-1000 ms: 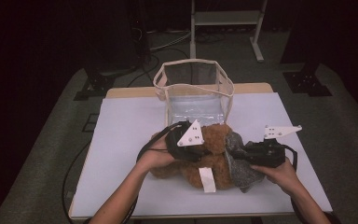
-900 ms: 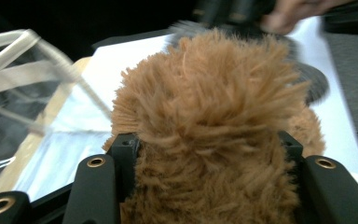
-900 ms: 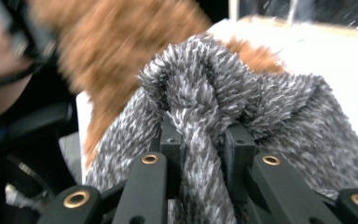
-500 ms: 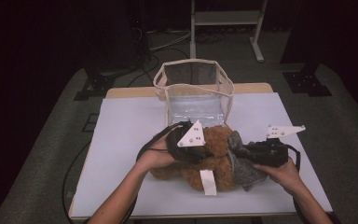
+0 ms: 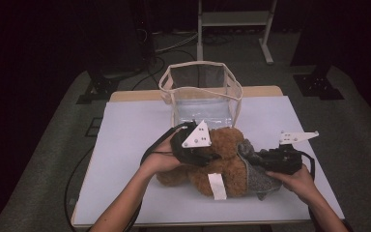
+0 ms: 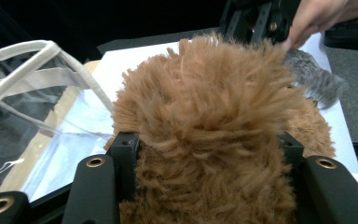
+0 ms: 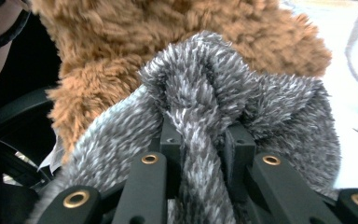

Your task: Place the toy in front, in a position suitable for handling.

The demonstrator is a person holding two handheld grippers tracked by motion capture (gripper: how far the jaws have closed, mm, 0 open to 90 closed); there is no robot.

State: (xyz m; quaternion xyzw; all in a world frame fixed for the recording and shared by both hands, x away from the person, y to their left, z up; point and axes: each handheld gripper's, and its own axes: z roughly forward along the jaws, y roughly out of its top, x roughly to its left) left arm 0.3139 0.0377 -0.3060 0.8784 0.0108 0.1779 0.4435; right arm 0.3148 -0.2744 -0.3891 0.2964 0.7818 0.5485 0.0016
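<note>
Plush toy lies on white table, dark room.

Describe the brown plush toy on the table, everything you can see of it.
The brown plush toy is a shaggy soft animal with long tan-brown pile, lying on the white table just in front of the clear bag. A white tag hangs off its near side, and a grey furry part sits at its right end. The left gripper is shut on its brown fur; the right gripper pinches a fold of the grey part.
</note>
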